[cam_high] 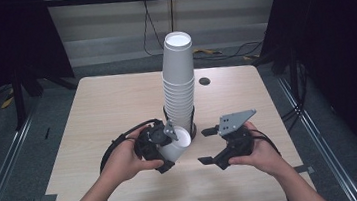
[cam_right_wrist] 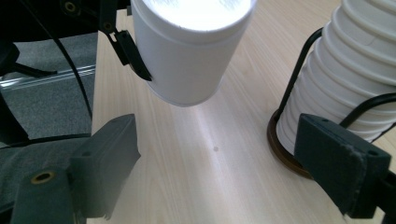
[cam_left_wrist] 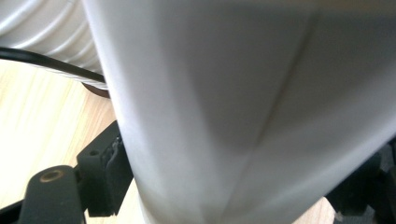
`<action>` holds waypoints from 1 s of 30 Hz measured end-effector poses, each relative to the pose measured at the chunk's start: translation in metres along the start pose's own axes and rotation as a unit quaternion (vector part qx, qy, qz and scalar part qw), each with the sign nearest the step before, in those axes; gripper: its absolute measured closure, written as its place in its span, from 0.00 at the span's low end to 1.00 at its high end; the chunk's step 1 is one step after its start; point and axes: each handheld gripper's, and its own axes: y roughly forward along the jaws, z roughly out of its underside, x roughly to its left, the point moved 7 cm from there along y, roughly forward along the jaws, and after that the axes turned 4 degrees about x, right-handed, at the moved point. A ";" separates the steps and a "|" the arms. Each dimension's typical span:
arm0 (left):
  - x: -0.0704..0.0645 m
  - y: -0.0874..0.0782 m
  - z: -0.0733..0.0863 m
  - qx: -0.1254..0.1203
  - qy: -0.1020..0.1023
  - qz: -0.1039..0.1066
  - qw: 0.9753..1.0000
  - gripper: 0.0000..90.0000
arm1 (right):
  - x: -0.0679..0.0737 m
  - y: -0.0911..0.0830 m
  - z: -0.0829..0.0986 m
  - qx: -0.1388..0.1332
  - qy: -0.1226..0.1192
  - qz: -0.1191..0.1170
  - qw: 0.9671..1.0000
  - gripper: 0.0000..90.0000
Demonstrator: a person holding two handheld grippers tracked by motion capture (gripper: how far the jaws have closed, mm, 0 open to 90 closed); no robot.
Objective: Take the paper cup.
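Note:
A tall stack of white paper cups [cam_high: 179, 80] stands in a black wire holder [cam_high: 192, 116] at the table's middle. My left gripper [cam_high: 168, 147] is shut on a single white cup [cam_high: 178, 143], tilted with its mouth toward the right, just in front of the stack. In the left gripper view that cup [cam_left_wrist: 243, 107] sits between the jaws of the left gripper [cam_left_wrist: 229, 186], with the stack [cam_left_wrist: 46, 42] behind. My right gripper [cam_high: 207, 146] hovers open to the right of the cup. In its view, the right gripper [cam_right_wrist: 224, 161] faces the held cup [cam_right_wrist: 191, 51] and the stack [cam_right_wrist: 345, 70], nothing between its fingers.
The light wooden table [cam_high: 107, 108] has a small dark hole [cam_high: 204, 81] at the back right. The holder's brown base ring [cam_right_wrist: 280, 140] rests on the tabletop. Black curtains and metal rails flank the table; cables run along the floor behind.

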 end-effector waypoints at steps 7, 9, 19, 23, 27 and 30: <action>-0.007 0.008 -0.004 0.038 0.024 0.014 0.999 0.19 | 0.010 0.006 -0.002 0.008 -0.017 -0.030 0.999 0.15; -0.008 0.009 -0.006 0.040 0.028 0.015 0.999 0.19 | 0.011 0.007 -0.002 0.009 -0.019 -0.032 0.999 0.15; -0.012 0.012 -0.011 0.057 0.045 0.020 0.997 0.19 | 0.015 0.011 -0.007 0.023 -0.032 -0.048 0.998 0.16; -0.014 0.013 -0.013 0.056 0.044 0.022 0.997 0.19 | 0.018 0.012 -0.008 0.030 -0.039 -0.055 0.997 0.16; -0.016 0.013 -0.015 0.057 0.048 0.025 0.997 0.19 | 0.020 0.015 -0.009 0.033 -0.044 -0.060 0.997 0.16; -0.017 0.013 -0.017 0.057 0.050 0.026 0.997 0.19 | 0.020 0.016 -0.009 0.034 -0.044 -0.059 0.997 0.16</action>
